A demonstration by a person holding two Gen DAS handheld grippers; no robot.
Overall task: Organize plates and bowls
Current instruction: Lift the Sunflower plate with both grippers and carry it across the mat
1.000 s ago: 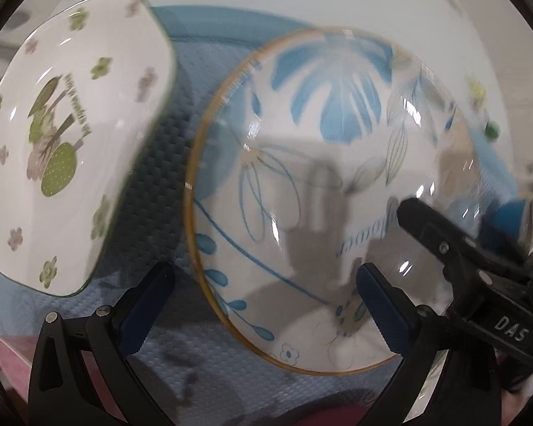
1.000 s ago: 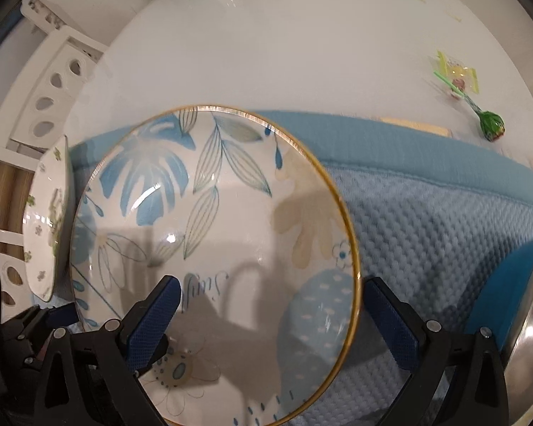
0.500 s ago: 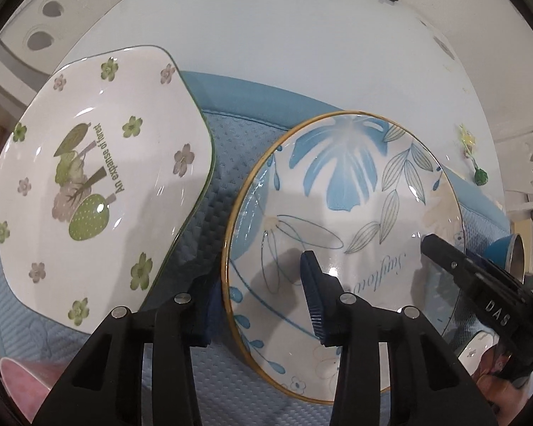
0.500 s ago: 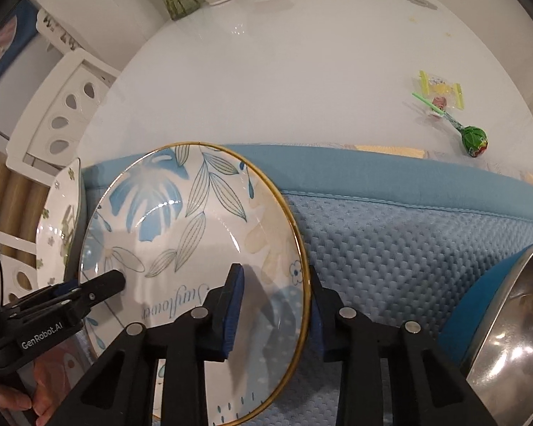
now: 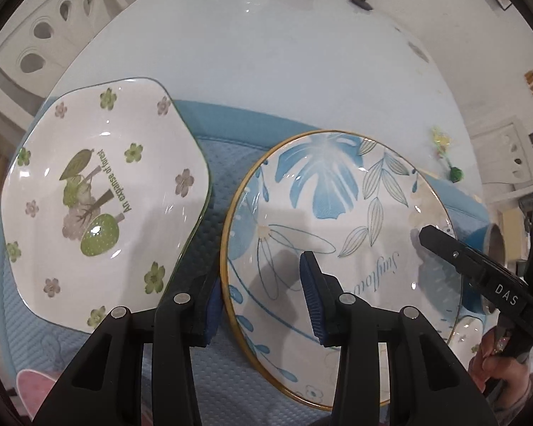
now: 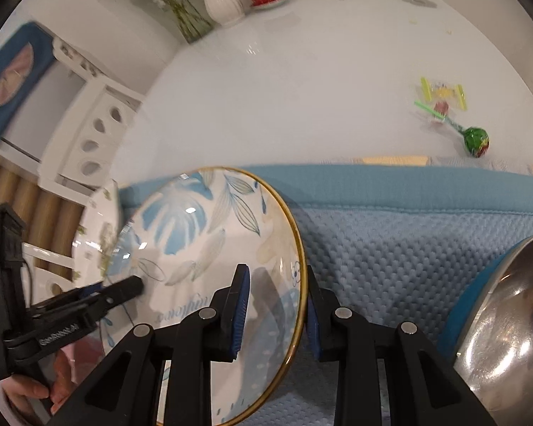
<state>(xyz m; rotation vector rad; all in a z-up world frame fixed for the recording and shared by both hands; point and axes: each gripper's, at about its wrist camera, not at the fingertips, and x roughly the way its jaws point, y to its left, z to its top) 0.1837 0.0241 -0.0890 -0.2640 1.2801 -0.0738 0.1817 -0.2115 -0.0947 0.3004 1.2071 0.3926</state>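
Both hand-held grippers, left and right, clamp blue-leaf plate rim

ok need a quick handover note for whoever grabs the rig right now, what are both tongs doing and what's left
Left tongs: shut on the near-left rim of the blue leaf plate.
Right tongs: shut on the same plate's opposite rim.
The plate is gripped on both sides over the blue mat.
The green flower plate lies to its left on the mat; a steel bowl sits to the right.
Done: two-sided grasp.
Left: move and set down the blue plate, probably stacking it, then deal with the bowl.
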